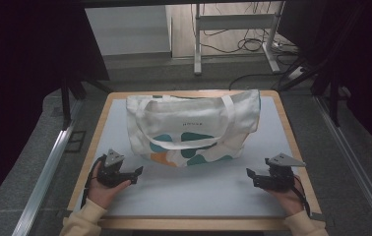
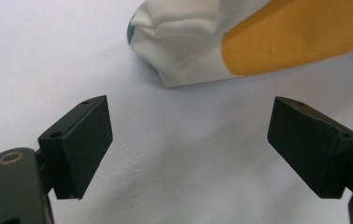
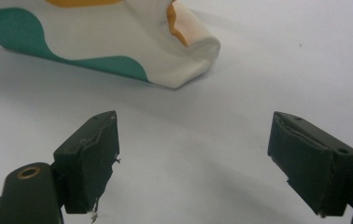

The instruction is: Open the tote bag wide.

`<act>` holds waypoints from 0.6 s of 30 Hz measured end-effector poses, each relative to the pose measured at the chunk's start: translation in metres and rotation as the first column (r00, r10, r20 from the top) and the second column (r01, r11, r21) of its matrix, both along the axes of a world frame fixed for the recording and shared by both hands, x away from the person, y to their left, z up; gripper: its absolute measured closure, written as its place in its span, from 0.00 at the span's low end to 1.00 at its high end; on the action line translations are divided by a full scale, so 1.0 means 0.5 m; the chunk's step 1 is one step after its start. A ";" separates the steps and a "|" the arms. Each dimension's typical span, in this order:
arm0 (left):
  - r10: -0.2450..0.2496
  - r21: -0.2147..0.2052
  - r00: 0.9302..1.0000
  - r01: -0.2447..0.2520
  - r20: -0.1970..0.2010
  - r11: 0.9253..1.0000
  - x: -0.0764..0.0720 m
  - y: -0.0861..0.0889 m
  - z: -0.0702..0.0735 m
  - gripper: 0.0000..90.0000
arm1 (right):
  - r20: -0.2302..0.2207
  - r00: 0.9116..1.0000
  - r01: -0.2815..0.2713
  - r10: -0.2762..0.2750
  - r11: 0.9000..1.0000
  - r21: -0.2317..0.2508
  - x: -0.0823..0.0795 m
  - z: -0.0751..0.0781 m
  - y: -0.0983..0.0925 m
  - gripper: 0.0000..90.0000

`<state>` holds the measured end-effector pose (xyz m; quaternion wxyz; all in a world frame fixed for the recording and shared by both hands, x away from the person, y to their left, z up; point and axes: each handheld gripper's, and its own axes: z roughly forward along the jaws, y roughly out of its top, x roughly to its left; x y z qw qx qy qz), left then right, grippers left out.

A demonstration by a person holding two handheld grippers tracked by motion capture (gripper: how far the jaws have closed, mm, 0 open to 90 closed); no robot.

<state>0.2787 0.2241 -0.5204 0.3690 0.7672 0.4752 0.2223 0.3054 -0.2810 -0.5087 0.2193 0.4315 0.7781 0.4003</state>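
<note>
**One tote bag, two grippers, both with jaws spread**

There is one tote bag (image 1: pixel 194 129) on the surface (image 1: pixel 199 191), and two grippers, one in each of the person's hands. The bag is white with teal and orange blobs printed on it, and it has two white strap handles lying flat across its face. It lies flat toward the far half of the pale surface, roughly centred between its left and right edges.

The left gripper (image 1: pixel 136 173) rests near the surface's front left, held in the left hand (image 1: pixel 104 189). The right gripper (image 1: pixel 249 175) rests near the front right, held in the right hand (image 1: pixel 286 195). The two point inward toward each other and are well apart, with bare surface between them. The bag lies beyond both, touching neither.

In the left gripper view, the two black jaws stand wide apart with nothing between them; the bag's near corner (image 2: pixel 174 70), white with an orange patch, lies ahead of the jaws, clear of both pads.

In the right gripper view, the jaws are likewise spread wide and pinch nothing; the bag's other near corner (image 3: pixel 184 60), with a teal patch and an orange edge, lies ahead of them and slightly toward the left jaw, apart from it.
</note>
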 end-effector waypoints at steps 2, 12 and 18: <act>-0.004 0.013 1.000 0.004 0.004 1.000 -0.002 -0.002 -0.001 0.17 | 0.003 1.000 0.005 -0.005 1.000 0.005 0.005 0.005 0.002 0.19; 0.020 0.017 1.000 -0.020 -0.006 1.000 -0.015 0.007 -0.026 0.18 | 0.017 0.998 0.053 -0.053 0.998 0.030 0.022 0.034 0.017 0.23; 0.035 0.017 0.999 -0.035 -0.012 0.999 -0.011 0.004 -0.021 0.18 | 0.011 0.999 0.040 -0.041 0.998 0.040 0.014 0.027 0.017 0.24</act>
